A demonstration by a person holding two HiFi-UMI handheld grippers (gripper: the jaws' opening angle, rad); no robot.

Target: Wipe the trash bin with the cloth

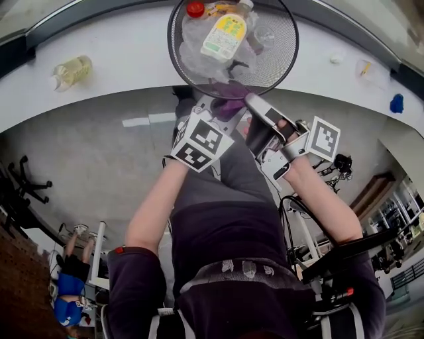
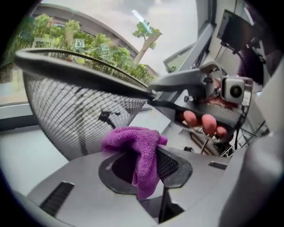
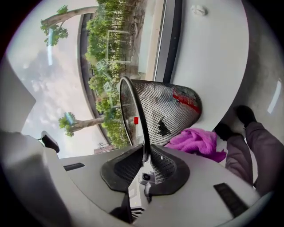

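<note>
left tool (image 2: pixel 146 165) clenched on the purple cloth (image 2: pixel 135 150). a fold is pinched between the pads and the rest bunches up above them. the cloth is just beside the outer mesh wall of the trash bin (image 2: pixel 80 119), on the side nearest the person; can't tell if it touches. right tool (image 3: pixel 144 160) is clamped on the bin's black rim, one pad inside and one outside. in the head view the bin (image 1: pixel 281 59) sits at the near edge of the white bench (image 1: pixel 119 53), mouth up. inside it are a plastic bottle (image 1: pixel 225 33) with a yellow label and a red cap (image 1: pixel 195 8). both tools meet at the near rim, left tool (image 1: pixel 224 109) with the cloth (image 1: pixel 230 106) and right tool (image 1: pixel 250 99) just beside it. another bottle (image 1: pixel 69 71) lies on the bench well to the left.
</note>
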